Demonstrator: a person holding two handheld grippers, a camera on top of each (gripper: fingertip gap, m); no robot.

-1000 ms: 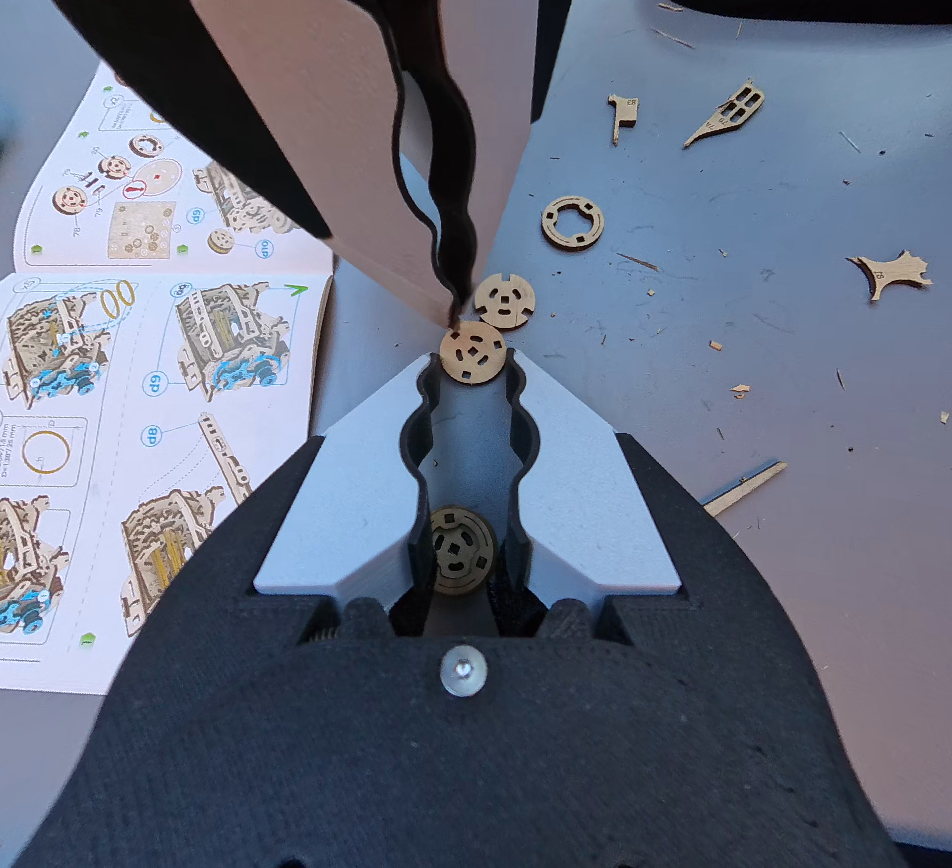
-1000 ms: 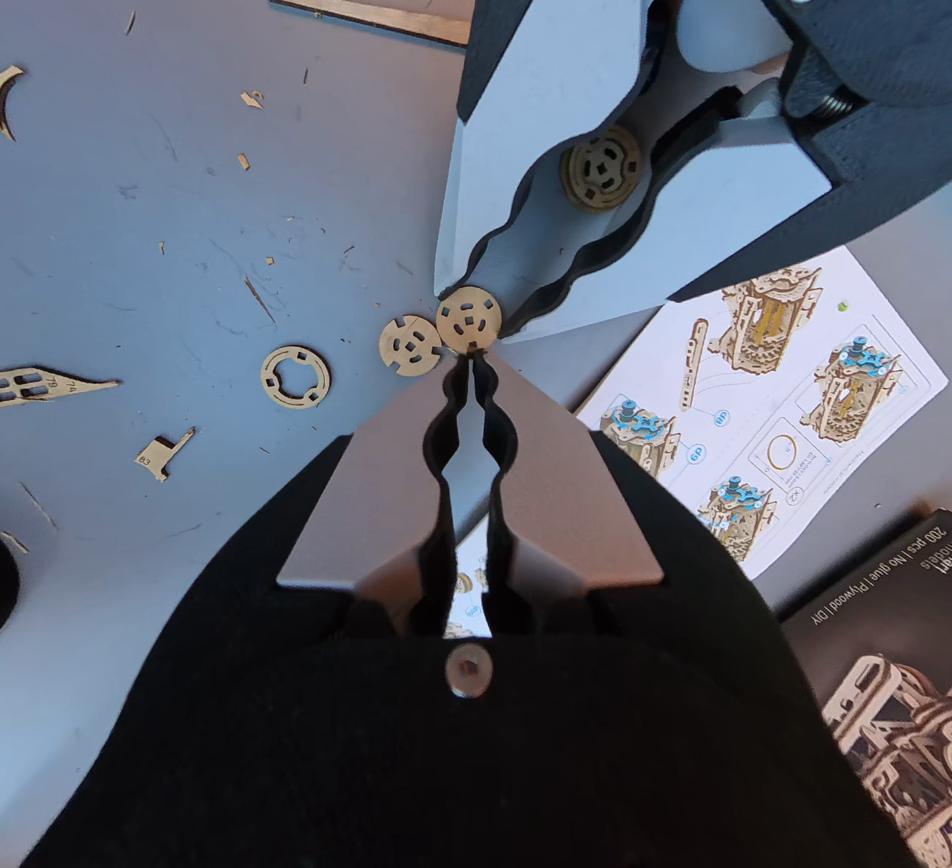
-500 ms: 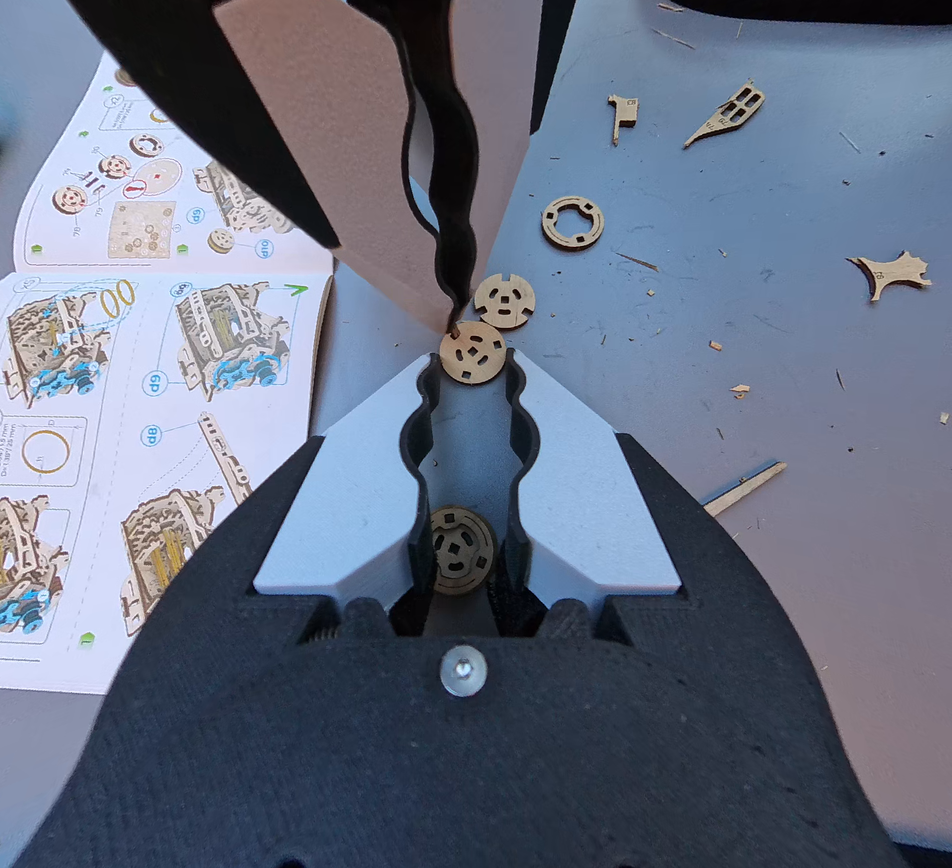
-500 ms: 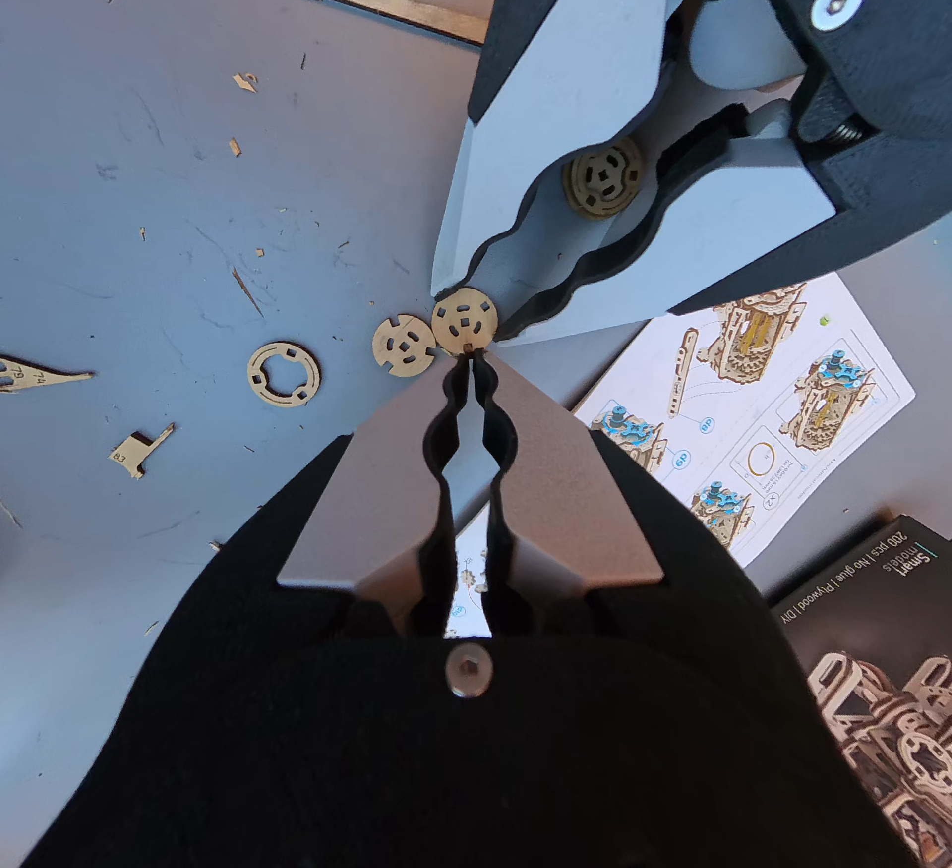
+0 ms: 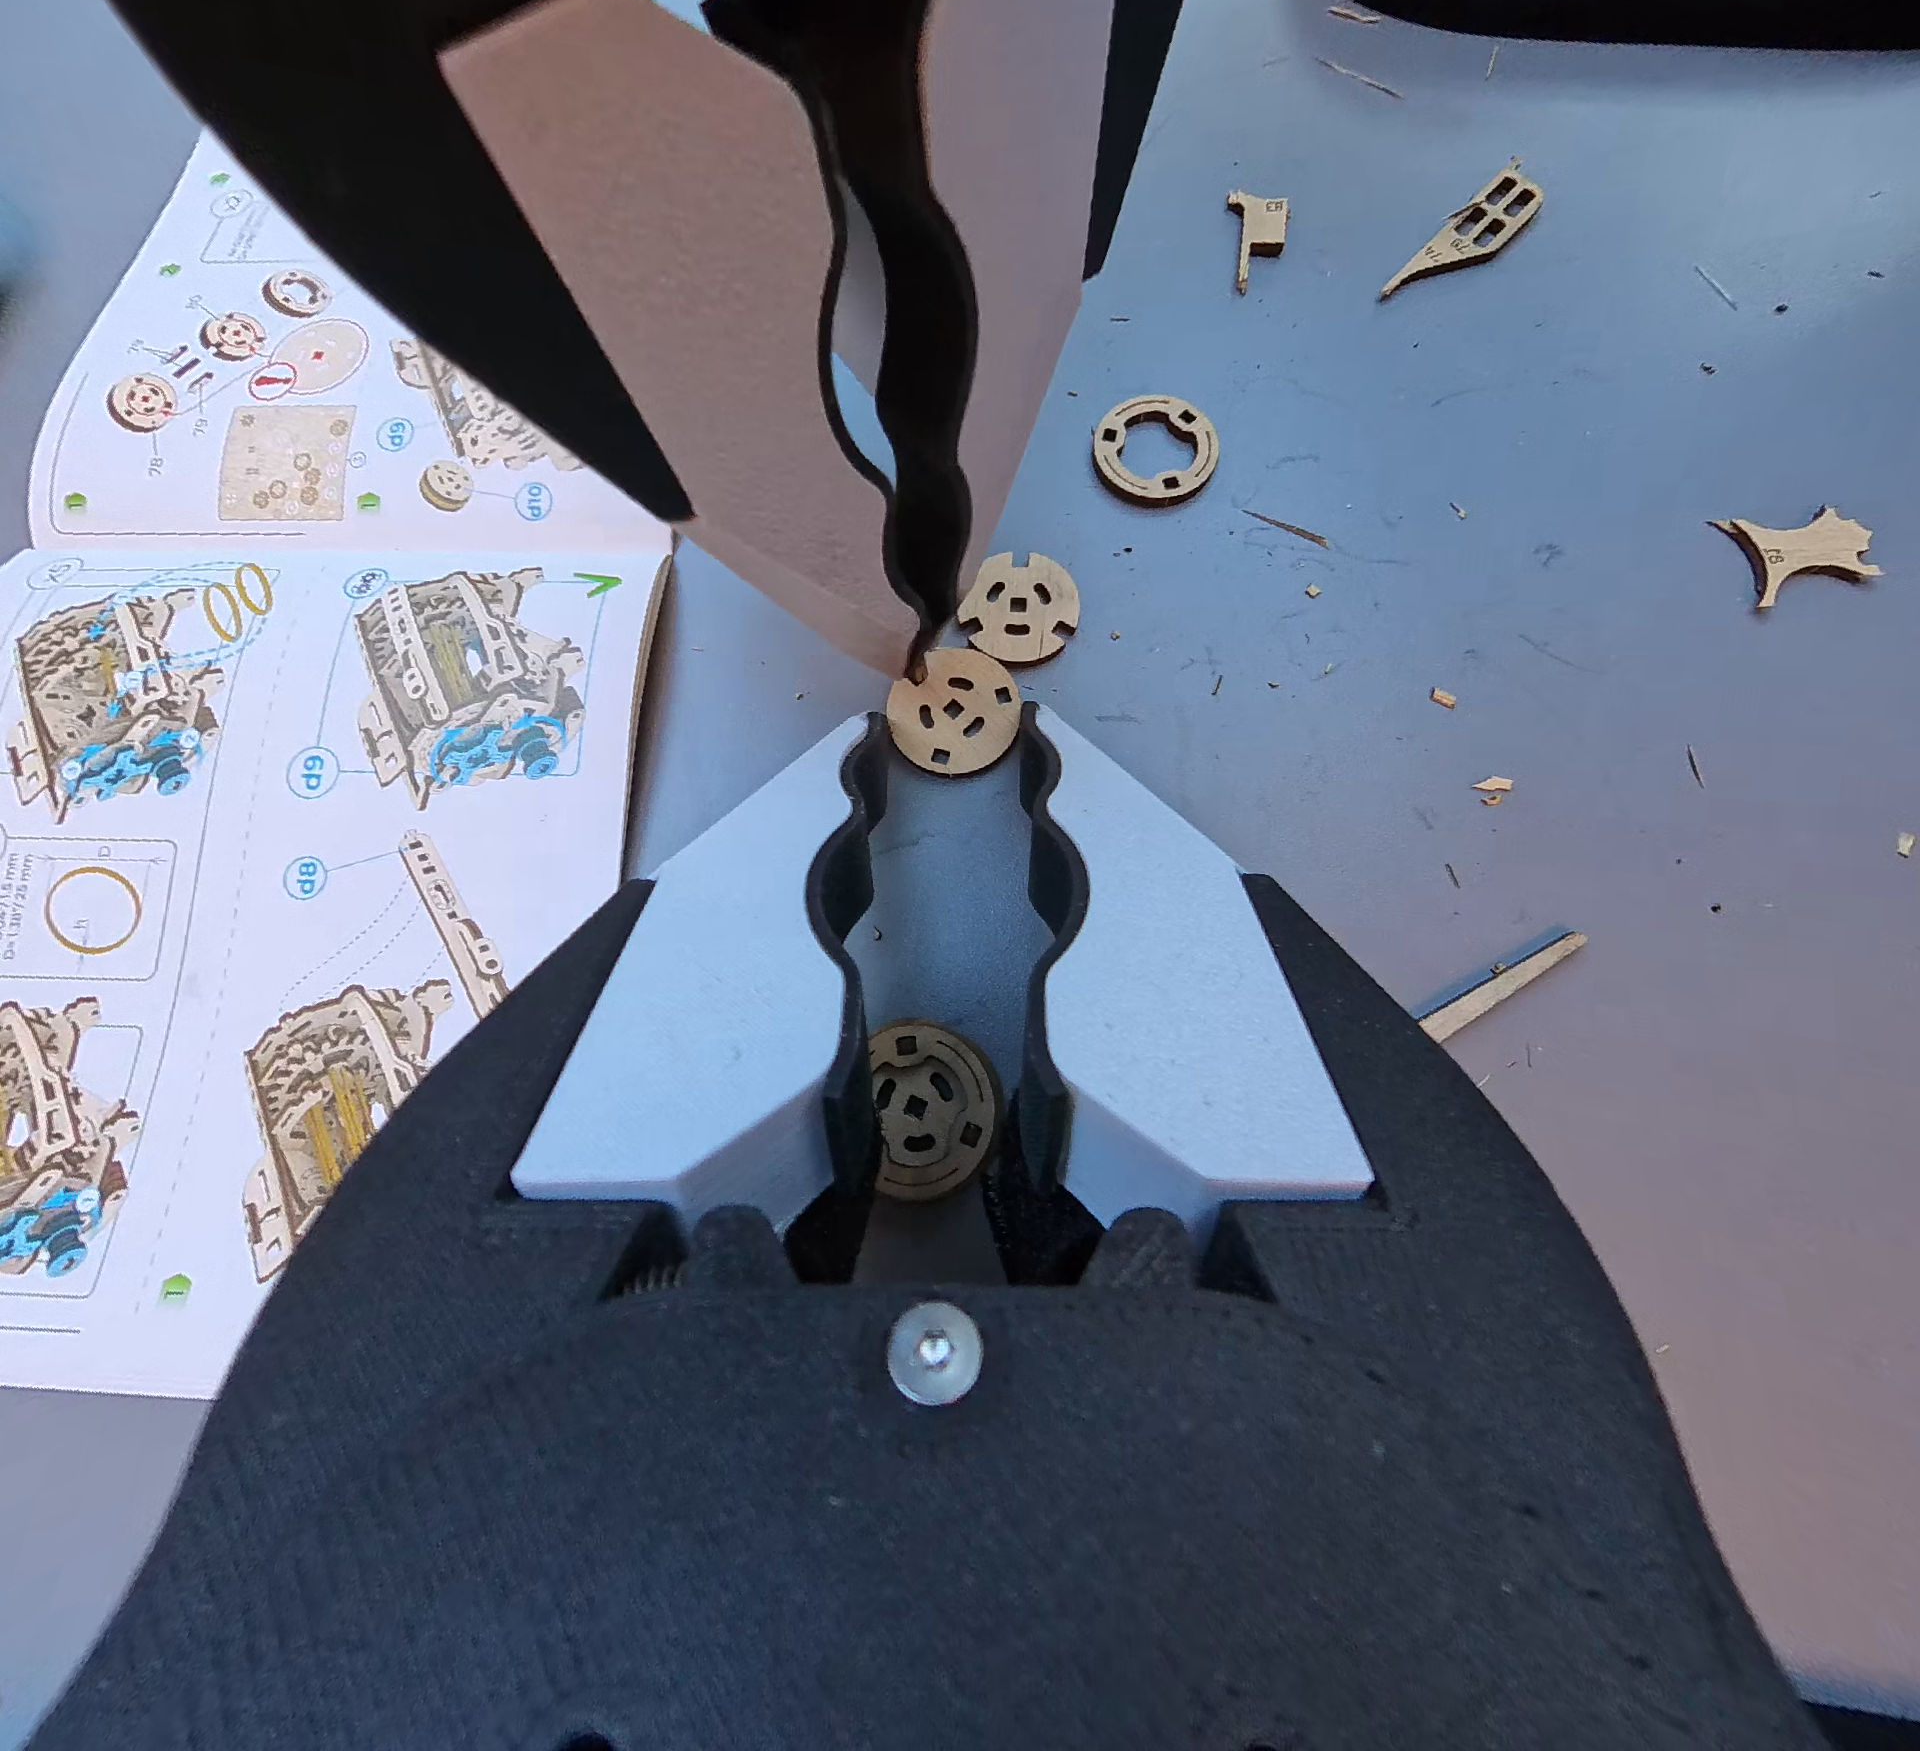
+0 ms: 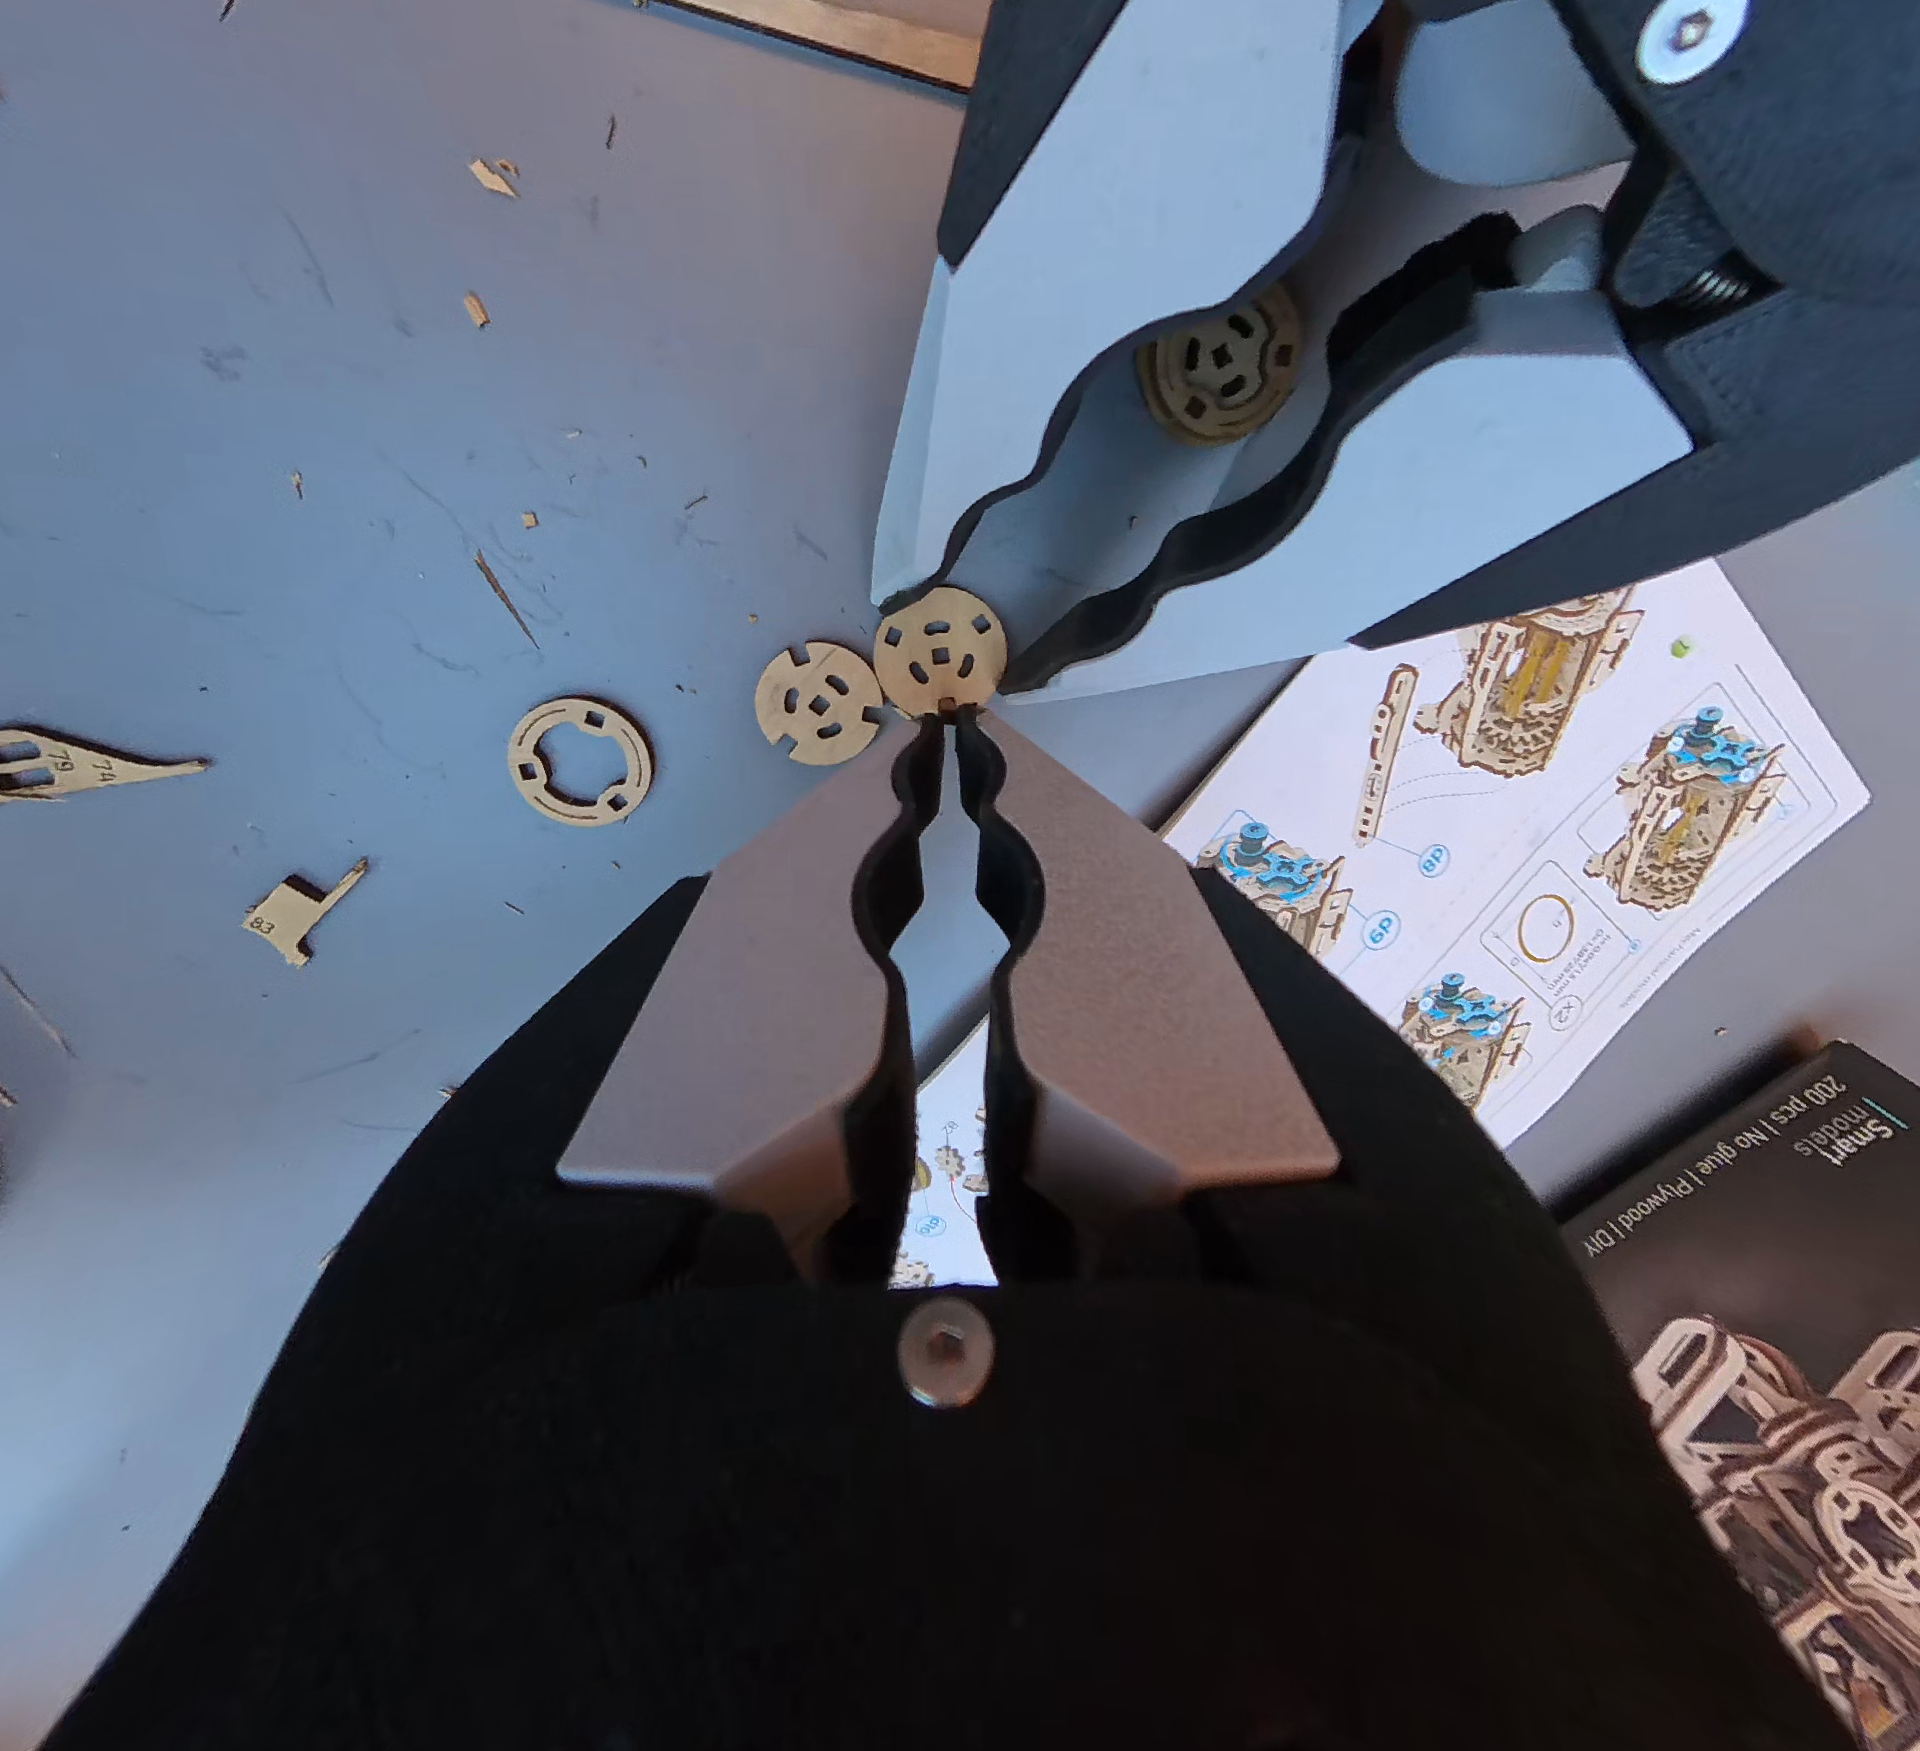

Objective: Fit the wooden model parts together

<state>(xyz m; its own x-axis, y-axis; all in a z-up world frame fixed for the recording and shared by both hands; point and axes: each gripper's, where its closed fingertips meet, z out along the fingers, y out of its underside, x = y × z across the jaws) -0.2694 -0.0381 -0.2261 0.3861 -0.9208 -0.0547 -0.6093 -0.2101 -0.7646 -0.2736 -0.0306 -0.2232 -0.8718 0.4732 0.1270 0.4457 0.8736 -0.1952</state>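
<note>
Two grippers meet over one small wooden disc (image 5: 953, 712) at the centre of the left wrist view. The left gripper (image 5: 953, 730) rises from the bottom edge and clasps that disc between its fingertips, jaws spread only to the disc's width. A second, darker disc (image 5: 930, 1111) sits deep between its fingers. The right gripper (image 5: 920, 652) comes down from the upper left, tips nearly together, touching the held disc's upper edge. A notched disc (image 5: 1018, 608) lies just beside, a ring (image 5: 1153, 451) farther up right, and an instruction booklet (image 5: 312, 714) at left.

In the right wrist view, the right gripper (image 6: 951, 712) pinches a tiny peg (image 6: 948, 704) at the held disc's (image 6: 940, 652) lower edge. The left gripper (image 6: 945, 636) enters from the upper right. The notched disc (image 6: 819, 700) and ring (image 6: 580, 762) lie to the left on the grey table (image 6: 364, 299), and a dark box (image 6: 1766, 1338) is at lower right.
</note>
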